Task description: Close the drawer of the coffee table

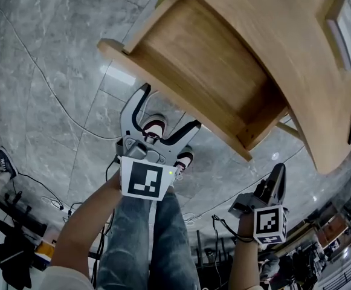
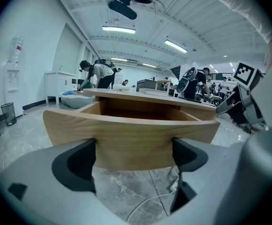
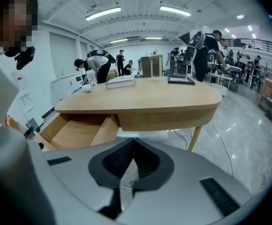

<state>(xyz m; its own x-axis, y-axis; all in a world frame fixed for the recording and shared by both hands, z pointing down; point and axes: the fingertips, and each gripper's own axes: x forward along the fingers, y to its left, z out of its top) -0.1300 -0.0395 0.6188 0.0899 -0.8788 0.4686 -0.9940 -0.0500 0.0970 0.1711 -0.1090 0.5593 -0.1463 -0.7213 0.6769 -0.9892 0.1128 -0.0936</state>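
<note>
We hold our left gripper (image 2: 135, 151) with its jaws spread wide and nothing between them. It faces the curved front panel of the drawer (image 2: 131, 132), and its two dark pads (image 2: 75, 165) stand just before that panel's lower edge; whether they touch the wood we cannot tell. From the head view this gripper sits directly below the panel, above our jeans (image 1: 145, 234) and shoes (image 1: 154, 127). Our right gripper (image 3: 131, 162) has its jaws pressed together on nothing and hangs well off to the right, clear of the furniture, pointing towards the coffee table (image 3: 145, 97). The drawer stands pulled far out from under the tabletop, its bare wooden floor open to view and empty. A flat framed item (image 1: 349, 23) lies on the tabletop near its far edge. Grey marbled floor (image 1: 42, 71) surrounds the table, with thin cables (image 1: 60, 110) trailing across it.
</note>
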